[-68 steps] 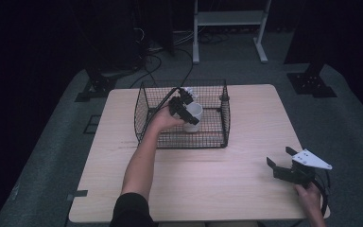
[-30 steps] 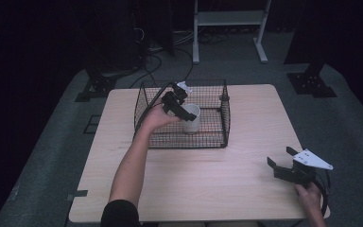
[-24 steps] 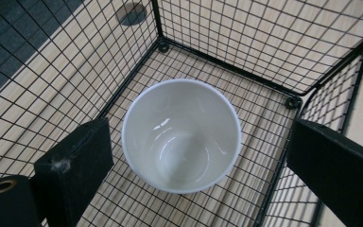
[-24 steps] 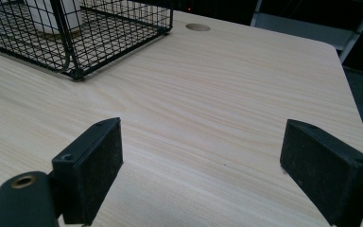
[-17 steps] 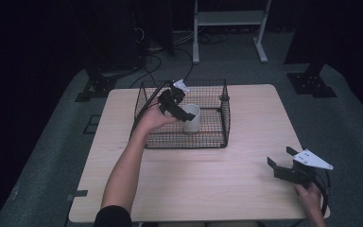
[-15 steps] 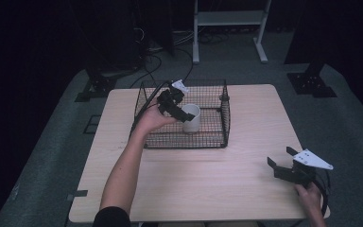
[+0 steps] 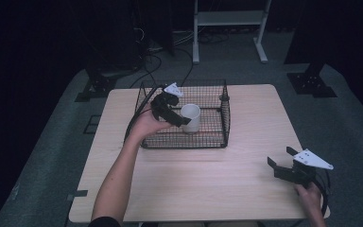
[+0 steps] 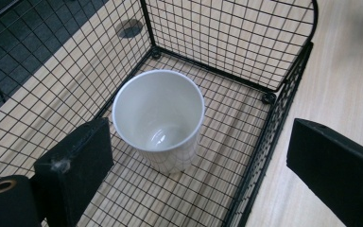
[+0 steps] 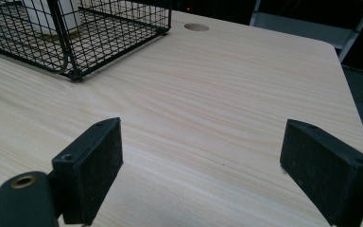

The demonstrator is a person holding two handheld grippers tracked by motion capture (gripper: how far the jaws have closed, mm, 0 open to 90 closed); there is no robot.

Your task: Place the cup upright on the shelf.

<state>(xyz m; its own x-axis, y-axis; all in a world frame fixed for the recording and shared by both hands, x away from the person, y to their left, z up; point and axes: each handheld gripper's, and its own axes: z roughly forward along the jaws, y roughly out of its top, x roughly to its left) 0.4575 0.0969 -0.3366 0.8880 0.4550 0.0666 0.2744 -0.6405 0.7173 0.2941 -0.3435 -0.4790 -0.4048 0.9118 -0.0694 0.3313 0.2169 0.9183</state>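
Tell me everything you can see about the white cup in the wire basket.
The cup is plain white and glossy, perhaps ceramic or plastic, tapering toward its base, with no handle visible. It stands upright and empty on the floor of the black wire basket, near one wall. The left gripper is open beside it, its jaws not touching it.

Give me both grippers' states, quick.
Left gripper: open, empty, over the white cup in the wire basket.
Right gripper: open, empty.
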